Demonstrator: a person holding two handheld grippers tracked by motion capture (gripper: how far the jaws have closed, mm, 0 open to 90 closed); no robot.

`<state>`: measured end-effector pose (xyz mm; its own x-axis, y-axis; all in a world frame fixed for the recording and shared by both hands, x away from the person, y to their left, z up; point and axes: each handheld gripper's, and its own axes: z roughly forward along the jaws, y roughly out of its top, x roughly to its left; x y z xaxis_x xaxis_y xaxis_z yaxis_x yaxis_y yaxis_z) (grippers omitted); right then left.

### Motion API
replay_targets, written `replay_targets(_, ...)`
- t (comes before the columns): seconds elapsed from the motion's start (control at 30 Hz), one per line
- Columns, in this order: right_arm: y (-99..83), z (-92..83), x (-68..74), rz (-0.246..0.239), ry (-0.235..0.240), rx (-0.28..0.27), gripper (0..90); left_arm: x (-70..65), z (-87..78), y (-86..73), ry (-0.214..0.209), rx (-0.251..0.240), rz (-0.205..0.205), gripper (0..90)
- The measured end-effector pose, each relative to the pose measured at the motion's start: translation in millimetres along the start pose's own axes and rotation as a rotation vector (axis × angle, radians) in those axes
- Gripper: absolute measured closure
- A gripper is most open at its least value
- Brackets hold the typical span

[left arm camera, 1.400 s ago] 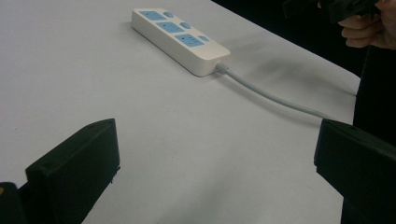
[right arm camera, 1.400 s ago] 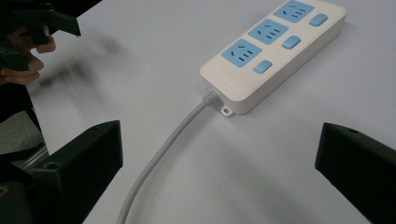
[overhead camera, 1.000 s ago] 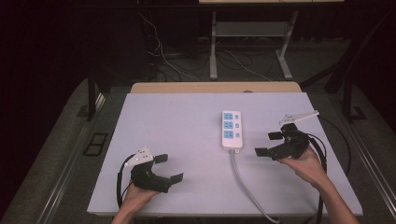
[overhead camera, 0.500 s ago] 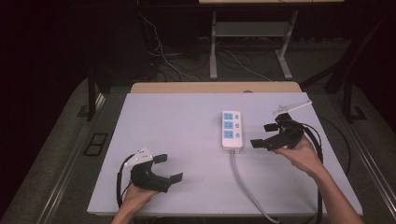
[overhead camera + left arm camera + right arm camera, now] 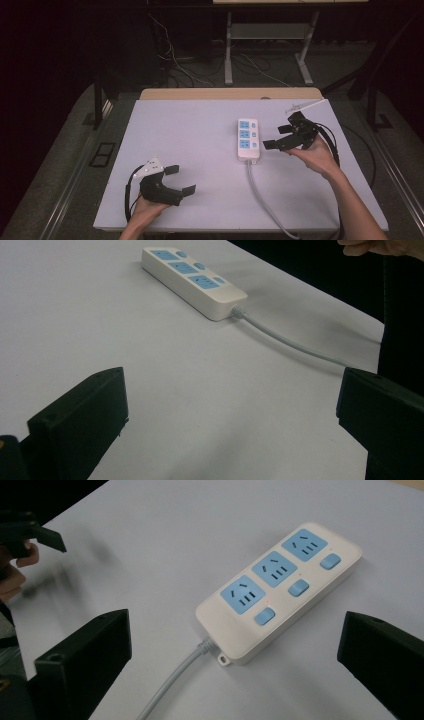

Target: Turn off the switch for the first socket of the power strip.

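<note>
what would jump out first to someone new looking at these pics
First, the white power strip with three blue sockets, lying right of centre on the pale table, its grey cord running toward the near edge. Next, the right gripper, jaws open, just to the strip's right and aimed at it. The left gripper sits open near the front left, away from the strip.
</note>
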<state>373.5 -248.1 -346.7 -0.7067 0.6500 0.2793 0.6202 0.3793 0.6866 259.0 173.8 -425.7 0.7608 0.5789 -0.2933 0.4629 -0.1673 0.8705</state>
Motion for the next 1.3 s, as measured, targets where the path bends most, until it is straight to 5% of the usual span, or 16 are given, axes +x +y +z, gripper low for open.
replay_targets(0.67,10.9,24.5,-12.1,0.045,-0.031,0.014,1.2,2.3,-0.3,-0.8,0.008,0.0,-0.002,0.0)
replay_targets(0.77,10.9,29.0,-11.4,0.039,-0.067,0.024,19.8,2.4,-0.1,-1.1,0.008,0.001,-0.002,0.0)
replay_targets(0.9,10.5,33.5,-10.6,0.024,-0.111,0.045,27.5,3.0,-0.3,-1.5,0.008,0.003,-0.001,0.0)
replay_targets(1.17,10.2,38.4,-12.7,0.028,-0.116,0.039,49.8,4.0,0.0,-2.1,0.012,0.006,0.0,0.0)
replay_targets(1.3,8.4,43.9,-17.6,0.056,-0.082,0.047,60.6,4.0,-0.4,-2.1,0.012,0.004,0.002,0.0)
